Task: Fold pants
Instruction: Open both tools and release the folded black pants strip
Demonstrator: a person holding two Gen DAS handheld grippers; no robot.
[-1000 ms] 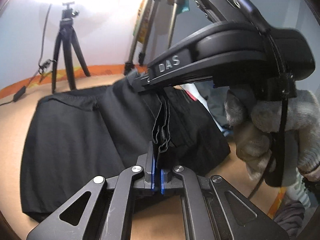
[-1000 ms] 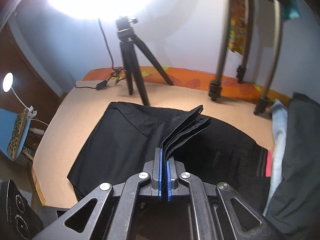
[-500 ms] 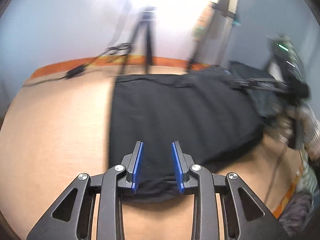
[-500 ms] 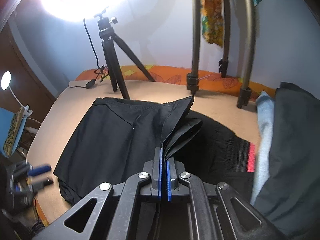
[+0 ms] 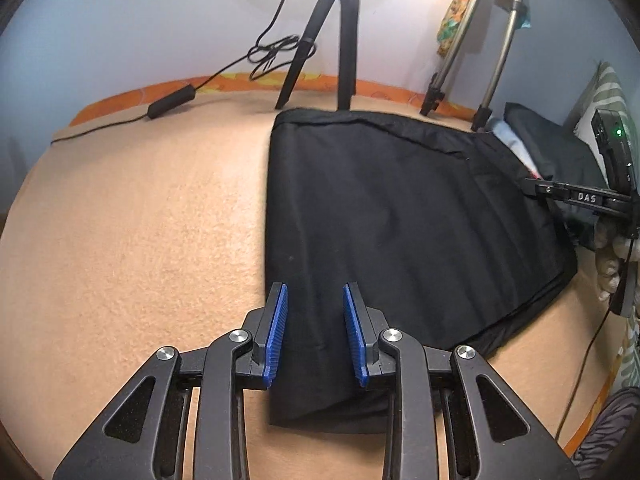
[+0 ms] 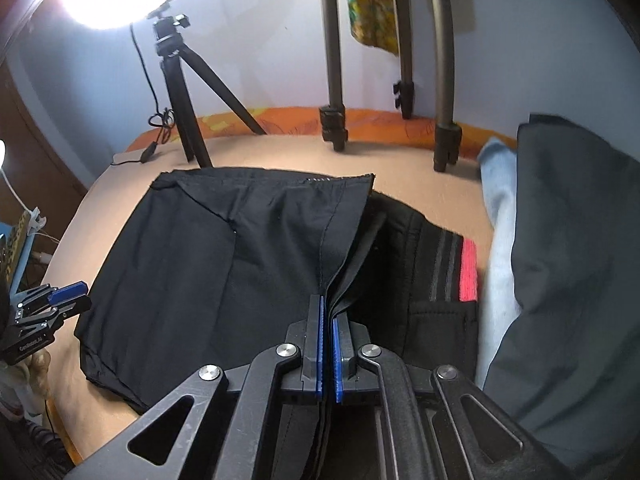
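The black pants (image 5: pixel 392 216) lie folded flat on the tan bed surface (image 5: pixel 140 240). My left gripper (image 5: pixel 314 332) is open and empty, its blue pads either side of the pants' near left corner. It also shows at the left edge of the right wrist view (image 6: pixel 68 296). My right gripper (image 6: pixel 327 344) is shut on the pants' right edge (image 6: pixel 352 248), holding several layers slightly raised. In the left wrist view it appears at the far right (image 5: pixel 536 188). The pants fill the middle of the right wrist view (image 6: pixel 224 264).
A black tripod (image 5: pixel 328 36) and silver stand legs (image 5: pixel 492 60) stand at the back by the wall. A cable with a power brick (image 5: pixel 172 100) lies back left. Folded dark and light-blue clothes (image 6: pixel 560 260) are stacked to the right, next to a red-striped garment (image 6: pixel 468 272).
My left gripper let go of the pants, opened, and swung out to the pants' near left corner. My right gripper kept its hold and lowered the edge, so the pants now lie flatter.
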